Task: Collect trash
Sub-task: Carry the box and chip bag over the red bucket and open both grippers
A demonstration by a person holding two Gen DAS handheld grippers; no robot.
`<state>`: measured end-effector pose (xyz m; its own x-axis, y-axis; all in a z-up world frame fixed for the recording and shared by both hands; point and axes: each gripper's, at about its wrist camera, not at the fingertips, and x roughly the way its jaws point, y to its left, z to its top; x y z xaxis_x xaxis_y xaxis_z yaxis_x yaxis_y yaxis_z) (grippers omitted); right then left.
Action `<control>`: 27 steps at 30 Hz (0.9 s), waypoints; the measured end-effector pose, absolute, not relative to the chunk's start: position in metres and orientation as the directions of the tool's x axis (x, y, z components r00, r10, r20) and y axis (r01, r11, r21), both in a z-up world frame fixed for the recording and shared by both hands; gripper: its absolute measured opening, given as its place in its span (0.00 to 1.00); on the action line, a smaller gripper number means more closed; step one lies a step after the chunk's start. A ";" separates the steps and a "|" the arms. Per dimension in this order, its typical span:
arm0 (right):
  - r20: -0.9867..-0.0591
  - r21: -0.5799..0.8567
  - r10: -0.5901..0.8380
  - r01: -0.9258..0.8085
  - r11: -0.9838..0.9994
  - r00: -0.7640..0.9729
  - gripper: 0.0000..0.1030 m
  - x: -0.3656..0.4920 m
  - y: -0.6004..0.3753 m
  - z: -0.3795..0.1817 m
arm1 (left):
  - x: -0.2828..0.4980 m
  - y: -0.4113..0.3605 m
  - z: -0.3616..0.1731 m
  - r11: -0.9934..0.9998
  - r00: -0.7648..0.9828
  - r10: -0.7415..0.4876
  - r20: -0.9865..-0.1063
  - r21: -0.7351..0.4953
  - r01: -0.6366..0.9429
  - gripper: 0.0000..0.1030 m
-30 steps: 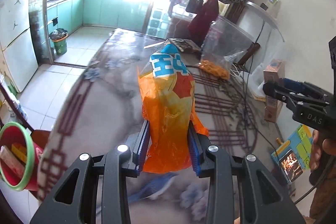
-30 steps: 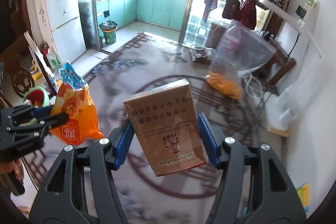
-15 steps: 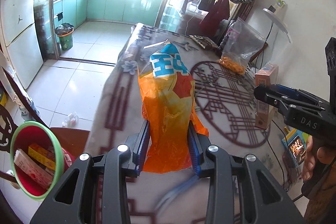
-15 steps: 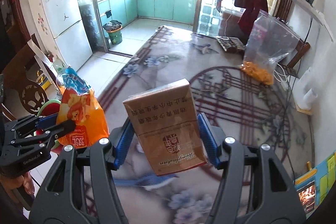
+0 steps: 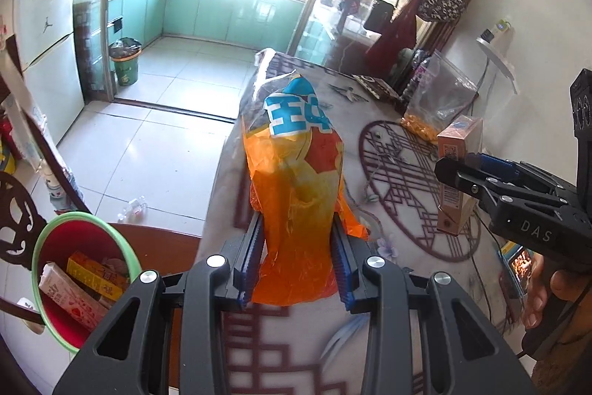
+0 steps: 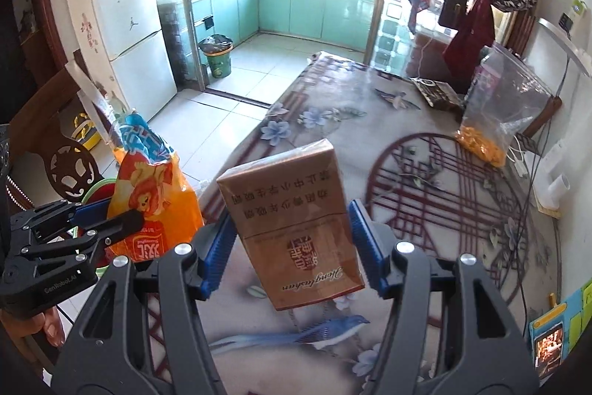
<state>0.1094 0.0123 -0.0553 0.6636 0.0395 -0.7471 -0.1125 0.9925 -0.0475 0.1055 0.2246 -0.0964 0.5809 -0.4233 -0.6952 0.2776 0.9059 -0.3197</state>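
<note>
Left wrist view: left gripper (image 5: 296, 269) is clamped on an orange snack bag (image 5: 296, 210), its long axis running up and away from the jaws toward frame centre. Red bin (image 5: 79, 276) with a green rim sits at lower left of the frame, beside and below the table edge, already holding cartons. Judgement: the bin lies left of the bag, so the left hand is nearer to it.

Right wrist view: right gripper (image 6: 292, 247) grips a brown box (image 6: 292, 221) by its sides, held upright above the table (image 6: 444, 210), centre frame. Surface is a glossy floral cloth with a red lattice circle; a clear bag (image 6: 503, 110) of orange bits stands at upper right. Tiled kitchen with teal cabinets lies beyond.
</note>
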 end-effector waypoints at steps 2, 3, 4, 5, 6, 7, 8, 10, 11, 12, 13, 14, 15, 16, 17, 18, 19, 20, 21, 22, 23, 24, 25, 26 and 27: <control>-0.746 -0.047 0.048 -0.125 0.991 0.664 0.57 0.111 0.021 -0.055 | 0.105 0.234 -0.097 0.911 0.586 -0.413 -0.697 -0.320 0.261 0.32; -0.747 -0.047 0.053 -0.133 0.990 0.663 0.57 0.111 0.025 -0.055 | 0.104 0.239 -0.099 0.914 0.589 -0.405 -0.699 -0.321 0.248 0.32; -0.747 -0.048 0.060 -0.144 0.988 0.663 0.57 0.112 0.031 -0.056 | 0.104 0.245 -0.100 0.917 0.591 -0.397 -0.703 -0.322 0.234 0.32; -0.747 -0.049 0.065 -0.151 0.987 0.662 0.57 0.113 0.035 -0.056 | 0.103 0.252 -0.102 0.921 0.593 -0.388 -0.706 -0.324 0.216 0.32; -0.748 -0.048 0.071 -0.161 0.986 0.660 0.57 0.114 0.040 -0.056 | 0.103 0.257 -0.104 0.923 0.595 -0.381 -0.708 -0.326 0.202 0.32; -0.749 -0.048 0.080 -0.174 0.984 0.658 0.57 0.115 0.046 -0.057 | 0.102 0.263 -0.105 0.927 0.598 -0.370 -0.711 -0.327 0.184 0.32; -0.749 -0.049 0.086 -0.183 0.982 0.657 0.57 0.116 0.050 -0.057 | 0.102 0.269 -0.107 0.930 0.601 -0.359 -0.715 -0.326 0.168 0.32; -0.750 -0.050 0.099 -0.205 0.978 0.654 0.57 0.118 0.060 -0.057 | 0.100 0.285 -0.111 0.937 0.607 -0.333 -0.722 -0.323 0.130 0.32; -0.750 -0.051 0.108 -0.220 0.974 0.652 0.57 0.119 0.066 -0.058 | 0.099 0.293 -0.113 0.941 0.610 -0.319 -0.725 -0.321 0.110 0.32; -0.751 -0.053 0.114 -0.232 0.971 0.650 0.57 0.120 0.071 -0.058 | 0.098 0.299 -0.115 0.943 0.612 -0.309 -0.728 -0.321 0.094 0.32; -0.752 -0.055 0.124 -0.249 0.967 0.647 0.57 0.121 0.079 -0.058 | 0.098 0.306 -0.116 0.944 0.614 -0.298 -0.731 -0.321 0.076 0.32; -0.753 -0.056 0.131 -0.262 0.964 0.645 0.57 0.122 0.084 -0.058 | 0.097 0.313 -0.118 0.945 0.616 -0.287 -0.734 -0.321 0.058 0.32; -0.754 -0.058 0.137 -0.273 0.960 0.642 0.57 0.123 0.089 -0.059 | 0.096 0.321 -0.121 0.946 0.618 -0.274 -0.737 -0.322 0.036 0.32; -0.755 -0.060 0.147 -0.291 0.955 0.639 0.57 0.124 0.096 -0.059 | 0.095 0.328 -0.123 0.946 0.619 -0.264 -0.740 -0.322 0.018 0.32; -0.756 -0.061 0.153 -0.301 0.952 0.636 0.57 0.125 0.101 -0.060 | 0.093 0.337 -0.126 0.947 0.620 -0.250 -0.744 -0.323 -0.005 0.32; -0.757 -0.064 0.160 -0.316 0.947 0.633 0.57 0.126 0.108 -0.061 | 0.092 0.344 -0.128 0.946 0.620 -0.242 -0.746 -0.323 -0.020 0.32; -0.758 -0.065 0.166 -0.326 0.943 0.630 0.57 0.127 0.113 -0.061 | 0.092 0.349 -0.129 0.946 0.620 -0.233 -0.749 -0.322 -0.034 0.32; -0.760 -0.066 0.174 -0.340 0.938 0.626 0.57 0.128 0.120 -0.062 | 0.091 0.355 -0.131 0.946 0.621 -0.223 -0.751 -0.321 -0.049 0.32; -0.762 -0.066 0.182 -0.354 0.933 0.621 0.57 0.129 0.126 -0.063 | 0.090 0.364 -0.134 0.945 0.621 -0.209 -0.756 -0.320 -0.070 0.32; -0.764 -0.066 0.187 -0.363 0.929 0.618 0.57 0.130 0.130 -0.063 | 0.089 0.369 -0.136 0.944 0.620 -0.202 -0.758 -0.319 -0.083 0.32; -0.766 -0.066 0.196 -0.378 0.924 0.612 0.57 0.131 0.137 -0.065 | 0.089 0.374 -0.138 0.943 0.618 -0.193 -0.762 -0.319 -0.098 0.32; -0.769 -0.063 0.205 -0.391 0.918 0.606 0.57 0.133 0.143 -0.066 | 0.088 0.382 -0.142 0.940 0.614 -0.182 -0.768 -0.319 -0.119 0.32; -0.771 -0.057 0.220 -0.409 0.911 0.597 0.57 0.134 0.152 -0.068 | 0.085 0.390 -0.146 0.938 0.610 -0.173 -0.773 -0.318 -0.137 0.32; -0.774 -0.052 0.232 -0.424 0.904 0.589 0.57 0.136 0.158 -0.069 | 0.084 0.398 -0.151 0.935 0.603 -0.160 -0.781 -0.316 -0.161 0.32; -0.775 -0.048 0.241 -0.435 0.899 0.584 0.57 0.136 0.163 -0.071 | 0.083 0.405 -0.154 0.932 0.599 -0.153 -0.786 -0.316 -0.176 0.32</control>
